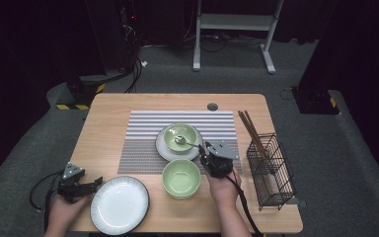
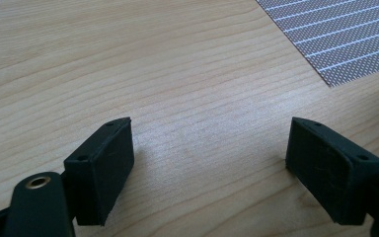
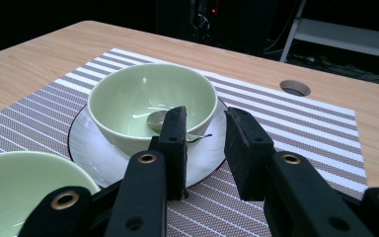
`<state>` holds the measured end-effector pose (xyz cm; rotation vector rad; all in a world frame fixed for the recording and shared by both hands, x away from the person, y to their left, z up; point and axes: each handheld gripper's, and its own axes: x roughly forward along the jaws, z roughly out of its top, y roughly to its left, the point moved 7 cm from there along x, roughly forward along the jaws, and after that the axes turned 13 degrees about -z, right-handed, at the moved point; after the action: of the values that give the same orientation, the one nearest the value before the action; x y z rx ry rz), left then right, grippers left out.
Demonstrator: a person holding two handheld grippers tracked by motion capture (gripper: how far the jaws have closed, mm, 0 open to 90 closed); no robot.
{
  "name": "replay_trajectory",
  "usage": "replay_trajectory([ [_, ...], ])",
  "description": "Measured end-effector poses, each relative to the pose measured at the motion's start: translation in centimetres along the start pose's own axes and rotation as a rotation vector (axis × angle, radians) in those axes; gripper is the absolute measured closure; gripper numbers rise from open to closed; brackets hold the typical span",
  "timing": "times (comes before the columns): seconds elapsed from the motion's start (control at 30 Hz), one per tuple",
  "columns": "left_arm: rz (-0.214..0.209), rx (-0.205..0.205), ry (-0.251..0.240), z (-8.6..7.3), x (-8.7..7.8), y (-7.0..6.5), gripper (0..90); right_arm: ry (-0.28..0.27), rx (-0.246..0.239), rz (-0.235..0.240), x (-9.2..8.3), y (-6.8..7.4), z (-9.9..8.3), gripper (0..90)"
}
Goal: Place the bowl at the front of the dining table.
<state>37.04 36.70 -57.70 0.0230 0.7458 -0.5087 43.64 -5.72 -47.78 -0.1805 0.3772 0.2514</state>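
The right gripper is lining up on the thin metal spoon lying in the pale green ceramic bowl on the white saucer plate, handle poking over the rim toward it (a handy grab point); its jaws are partly apart, nothing between them. The left gripper is waiting over bare wooden table, jaws wide apart, holding nothing.

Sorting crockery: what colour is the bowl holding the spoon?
Pale green bowl, clearest in the right gripper view.
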Motion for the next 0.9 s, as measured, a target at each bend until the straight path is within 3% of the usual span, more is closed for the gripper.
replay_trajectory([
  [0.23, 0.000, -0.001, -0.001, 0.0, 0.0, 0.0, 18.7, -0.044, 0.004, 0.023, -2.0, 0.6, 0.7, 69.7],
  [0.4, 0.001, 0.000, -0.002, 0.0, 0.0, 0.0, 19.0, -0.054, -0.002, 0.056, -3.1, 1.6, 0.8, 89.4],
  [0.63, -0.001, -0.001, -0.002, 0.0, 0.0, -0.1, 19.2, 0.014, -0.019, 0.044, -1.4, 2.0, -0.2, 89.7],
  [0.9, -0.001, 0.000, -0.002, 0.0, 0.0, 0.0, 19.3, 0.027, -0.018, 0.003, 0.3, 0.9, -0.4, 89.6],
])
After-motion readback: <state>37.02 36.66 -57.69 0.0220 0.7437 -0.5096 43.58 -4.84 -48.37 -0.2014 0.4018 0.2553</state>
